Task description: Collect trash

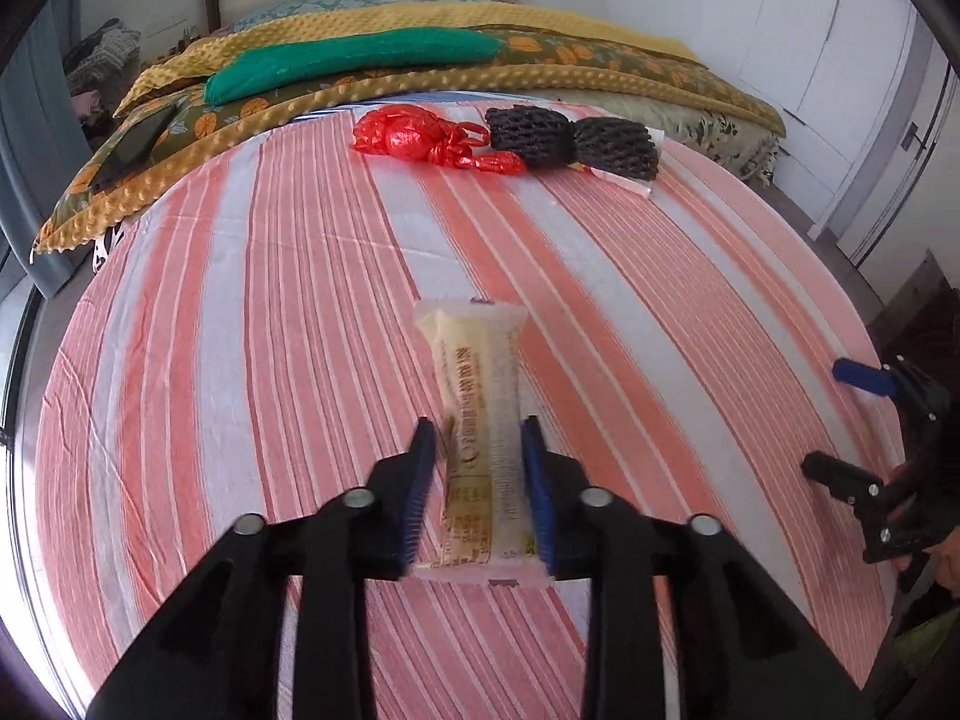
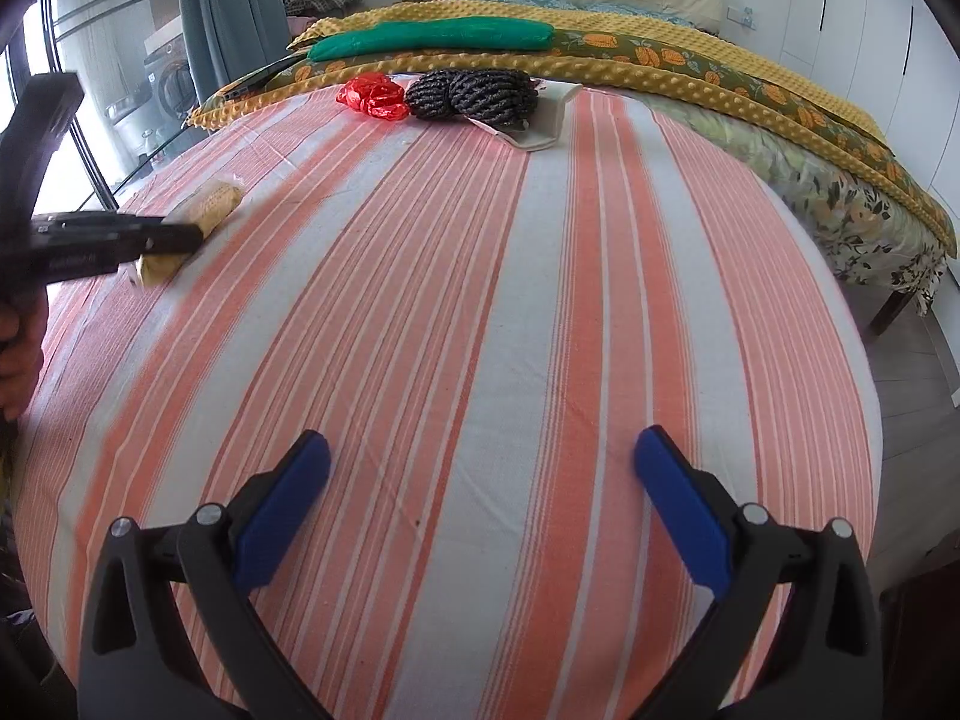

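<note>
So the left hand-held gripper [image 1: 478,438] is clamped on a pale snack wrapper [image 1: 480,414], blue pads pressing both long sides, right over the striped bed [image 1: 270,312]. The right hand-held gripper [image 2: 482,450] hangs over bare sheet with its jaws wide apart, nothing between them. Further up the bed there's a crumpled red bag [image 1: 420,135] touching a black foam net [image 1: 570,141], which sits on a bit of white packaging [image 2: 555,114]. All well apart from both grippers.
</note>
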The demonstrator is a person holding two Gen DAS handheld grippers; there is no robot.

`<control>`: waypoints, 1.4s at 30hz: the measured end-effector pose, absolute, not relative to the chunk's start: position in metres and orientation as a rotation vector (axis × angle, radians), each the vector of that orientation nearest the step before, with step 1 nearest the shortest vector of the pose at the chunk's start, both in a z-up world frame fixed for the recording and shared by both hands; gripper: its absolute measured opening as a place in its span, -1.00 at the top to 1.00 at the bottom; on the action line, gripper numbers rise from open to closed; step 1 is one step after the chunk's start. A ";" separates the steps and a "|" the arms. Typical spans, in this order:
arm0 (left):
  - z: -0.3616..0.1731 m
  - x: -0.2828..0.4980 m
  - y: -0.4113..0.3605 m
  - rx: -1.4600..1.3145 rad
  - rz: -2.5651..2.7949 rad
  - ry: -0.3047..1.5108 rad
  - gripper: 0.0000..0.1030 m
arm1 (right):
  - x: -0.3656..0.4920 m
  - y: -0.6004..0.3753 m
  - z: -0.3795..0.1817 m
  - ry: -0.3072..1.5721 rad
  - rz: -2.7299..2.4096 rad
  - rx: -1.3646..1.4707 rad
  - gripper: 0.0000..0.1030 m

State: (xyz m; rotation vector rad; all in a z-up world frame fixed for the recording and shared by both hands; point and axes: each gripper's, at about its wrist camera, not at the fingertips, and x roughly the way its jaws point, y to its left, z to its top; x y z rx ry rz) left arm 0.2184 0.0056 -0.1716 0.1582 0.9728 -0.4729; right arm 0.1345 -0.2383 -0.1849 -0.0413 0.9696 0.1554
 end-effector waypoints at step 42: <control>-0.184 0.217 0.004 0.222 -0.424 0.944 -0.89 | 0.175 -0.257 -0.141 1.008 0.050 0.139 0.30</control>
